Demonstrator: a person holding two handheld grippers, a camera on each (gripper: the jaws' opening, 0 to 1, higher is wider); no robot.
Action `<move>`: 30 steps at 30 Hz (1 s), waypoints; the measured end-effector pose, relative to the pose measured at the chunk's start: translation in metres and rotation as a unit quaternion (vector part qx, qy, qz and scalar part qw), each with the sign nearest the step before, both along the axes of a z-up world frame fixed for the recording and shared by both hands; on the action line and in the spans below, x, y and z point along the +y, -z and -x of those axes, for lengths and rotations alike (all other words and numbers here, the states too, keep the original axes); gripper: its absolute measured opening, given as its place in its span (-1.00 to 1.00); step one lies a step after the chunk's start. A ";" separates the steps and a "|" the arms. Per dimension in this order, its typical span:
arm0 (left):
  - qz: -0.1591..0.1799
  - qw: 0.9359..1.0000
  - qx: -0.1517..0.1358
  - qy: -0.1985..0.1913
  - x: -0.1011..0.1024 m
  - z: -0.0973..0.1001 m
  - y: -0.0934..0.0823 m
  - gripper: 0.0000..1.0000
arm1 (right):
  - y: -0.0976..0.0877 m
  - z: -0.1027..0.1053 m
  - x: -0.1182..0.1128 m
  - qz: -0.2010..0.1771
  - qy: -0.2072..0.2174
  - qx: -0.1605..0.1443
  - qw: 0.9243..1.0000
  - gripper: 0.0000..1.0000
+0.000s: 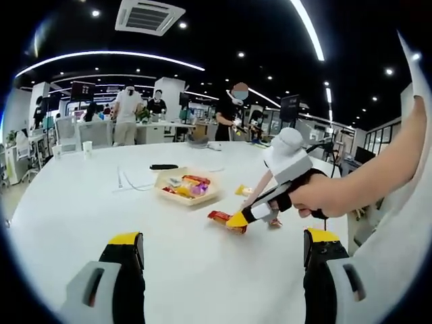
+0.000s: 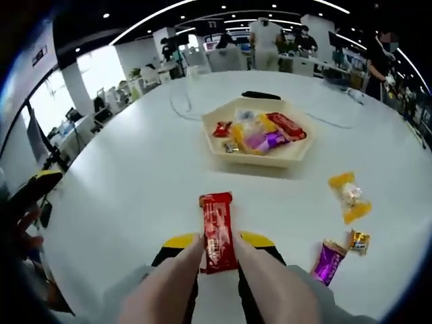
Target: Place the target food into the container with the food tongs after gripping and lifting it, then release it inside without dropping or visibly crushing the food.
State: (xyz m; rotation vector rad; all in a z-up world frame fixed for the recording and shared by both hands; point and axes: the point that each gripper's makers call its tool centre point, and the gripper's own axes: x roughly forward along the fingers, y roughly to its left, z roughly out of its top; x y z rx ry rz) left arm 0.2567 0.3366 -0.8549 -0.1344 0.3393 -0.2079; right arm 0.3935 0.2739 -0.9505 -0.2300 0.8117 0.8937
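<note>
Left gripper view: the left gripper hovers above the white table with its jaws spread wide and nothing between them. Ahead of it lies the cream tray of wrapped snacks, and to the right of that the right gripper, held in a person's hand, has its yellow tip at the red bar.

Right gripper view: the right gripper straddles the near end of the red bar. The bar's long axis runs away from the jaws, nearly parallel to them, and its far end points toward the cream tray. The jaws sit just beside the wrapper's two long edges; whether they already press it is hard to judge, so the grip appears to be closing rather than made. The bar lies flat on the table, well short of the tray. To the right lie a yellow candy, a purple packet and a small gold sweet. The right gripper is the nearer one to the bar, so the lift falls to it.
</note>
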 end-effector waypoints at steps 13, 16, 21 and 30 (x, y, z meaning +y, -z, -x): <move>-0.014 1.000 0.004 0.007 -0.025 -0.012 -0.011 0.98 | -0.021 -0.019 -0.015 -0.033 0.004 -0.007 0.999 -0.58; -0.015 1.000 0.003 0.004 -0.030 -0.016 -0.014 0.98 | -0.023 -0.020 -0.015 -0.038 0.003 -0.004 0.999 -0.58; -0.014 1.000 0.001 -0.003 -0.034 -0.023 -0.019 0.98 | -0.033 -0.028 -0.016 -0.049 0.003 -0.002 0.999 -0.58; 0.025 0.999 -0.018 -0.040 -0.033 -0.034 -0.033 0.99 | -0.041 -0.039 -0.014 -0.064 0.003 0.002 0.998 -0.58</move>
